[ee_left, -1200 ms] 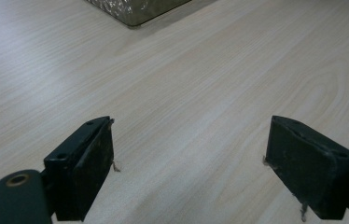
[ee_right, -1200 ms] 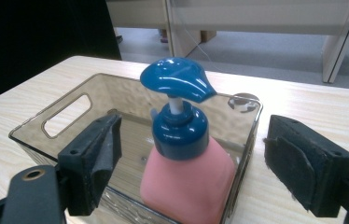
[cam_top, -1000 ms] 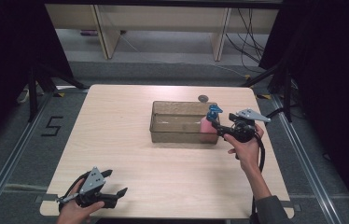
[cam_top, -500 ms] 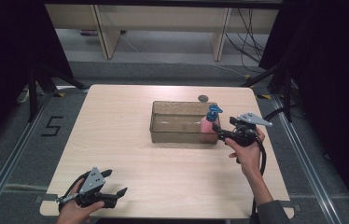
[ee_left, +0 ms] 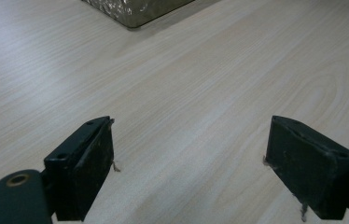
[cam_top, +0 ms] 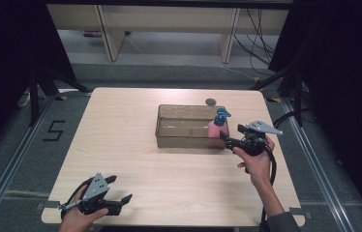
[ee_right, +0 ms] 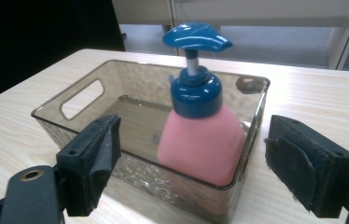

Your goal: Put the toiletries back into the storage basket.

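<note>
A pink, squat plastic soap bottle (ee_right: 203, 149) with a dark blue collar and a blue pump head stands upright just ahead of the right gripper (ee_right: 191, 161), whose jaws are spread wide apart and hold nothing. The bottle sits inside a smoky translucent rectangular plastic bin (ee_right: 84, 95) with cut-out handles, in the end nearest that gripper, with nothing else in the bin. The left gripper (ee_left: 189, 163), likewise spread wide and empty, hovers low over the pale wood-grain counter (ee_left: 200, 74) with the bin's corner far ahead of it.
</note>
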